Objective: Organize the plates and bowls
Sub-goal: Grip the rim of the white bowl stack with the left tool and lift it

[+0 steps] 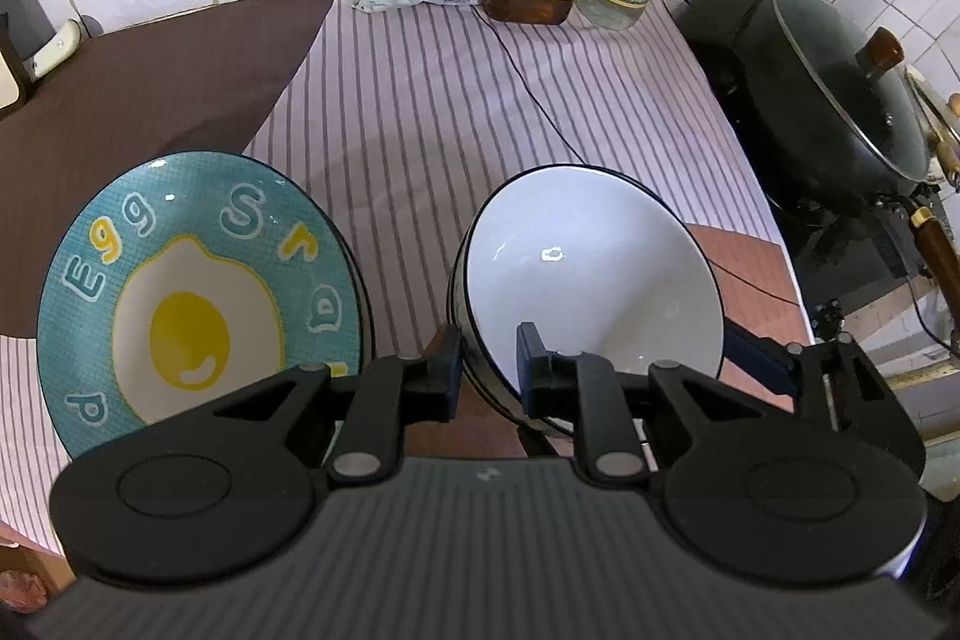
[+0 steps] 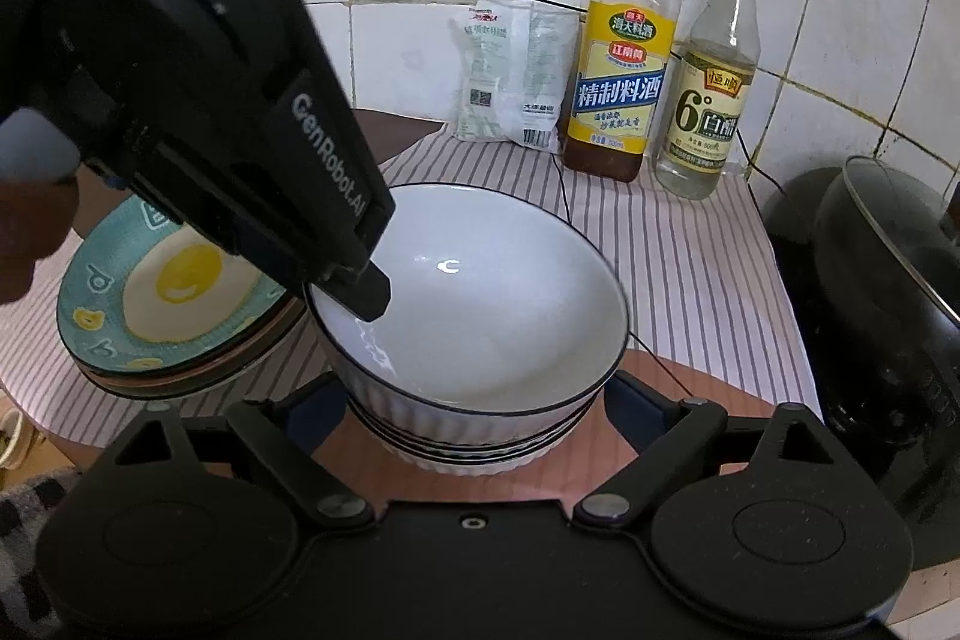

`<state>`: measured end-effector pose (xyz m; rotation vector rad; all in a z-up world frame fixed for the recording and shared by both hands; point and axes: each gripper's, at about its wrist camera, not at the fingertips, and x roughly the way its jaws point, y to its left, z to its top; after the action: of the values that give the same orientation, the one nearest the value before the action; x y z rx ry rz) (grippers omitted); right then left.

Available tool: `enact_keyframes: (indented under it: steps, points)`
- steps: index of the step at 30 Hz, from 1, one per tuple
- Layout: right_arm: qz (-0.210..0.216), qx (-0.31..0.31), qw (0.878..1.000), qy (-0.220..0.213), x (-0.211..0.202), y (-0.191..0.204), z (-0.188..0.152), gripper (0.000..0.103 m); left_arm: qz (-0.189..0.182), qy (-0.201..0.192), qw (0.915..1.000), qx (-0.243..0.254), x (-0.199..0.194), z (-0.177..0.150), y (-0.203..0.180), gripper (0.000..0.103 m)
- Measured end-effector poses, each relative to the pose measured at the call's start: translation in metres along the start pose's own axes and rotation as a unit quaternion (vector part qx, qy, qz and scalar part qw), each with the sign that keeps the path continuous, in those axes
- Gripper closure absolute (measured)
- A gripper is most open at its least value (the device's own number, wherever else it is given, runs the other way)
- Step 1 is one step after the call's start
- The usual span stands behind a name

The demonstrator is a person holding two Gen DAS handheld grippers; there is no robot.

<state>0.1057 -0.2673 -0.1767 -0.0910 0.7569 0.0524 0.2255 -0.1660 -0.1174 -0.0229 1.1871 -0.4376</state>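
pinching the near rim of the white bowl (image 1: 591,280), the left gripper (image 1: 489,370) had one finger inside and one outside, seemingly to steady it on the bowl stack (image 2: 474,436) beside the stacked egg plates (image 2: 174,304) on the striped cloth (image 2: 690,268). the right gripper (image 2: 474,400) stood wide apart around the stack, holding nothing.

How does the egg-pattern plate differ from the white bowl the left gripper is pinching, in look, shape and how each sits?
The egg-pattern plate is teal with a yellow fried-egg print and letters; the white bowl is plain white inside with a thin dark rim. The plate is shallow, the bowl deep with ribbed sides. The plate lies free of both grippers; the left gripper clamps the bowl's rim. Both top a stack of similar pieces on the striped cloth.
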Motion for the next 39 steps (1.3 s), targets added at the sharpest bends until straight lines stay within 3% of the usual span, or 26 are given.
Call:
enact_keyframes:
  steps: [21, 28, 39]
  points:
    - [0.008, 0.003, 0.999, -0.034, -0.036, 0.002, -0.016, 0.007, -0.031, -0.040, 0.9984, -0.027, -0.038, -0.013, 0.008, 0.080]
    - [0.012, 0.006, 0.998, -0.064, -0.058, 0.001, -0.030, 0.007, -0.041, -0.056, 0.9971, -0.031, -0.058, -0.030, 0.011, 0.078]
    - [0.022, -0.002, 0.997, -0.080, -0.060, -0.011, -0.052, 0.007, -0.078, -0.105, 0.9903, -0.047, -0.061, -0.070, 0.021, 0.073]
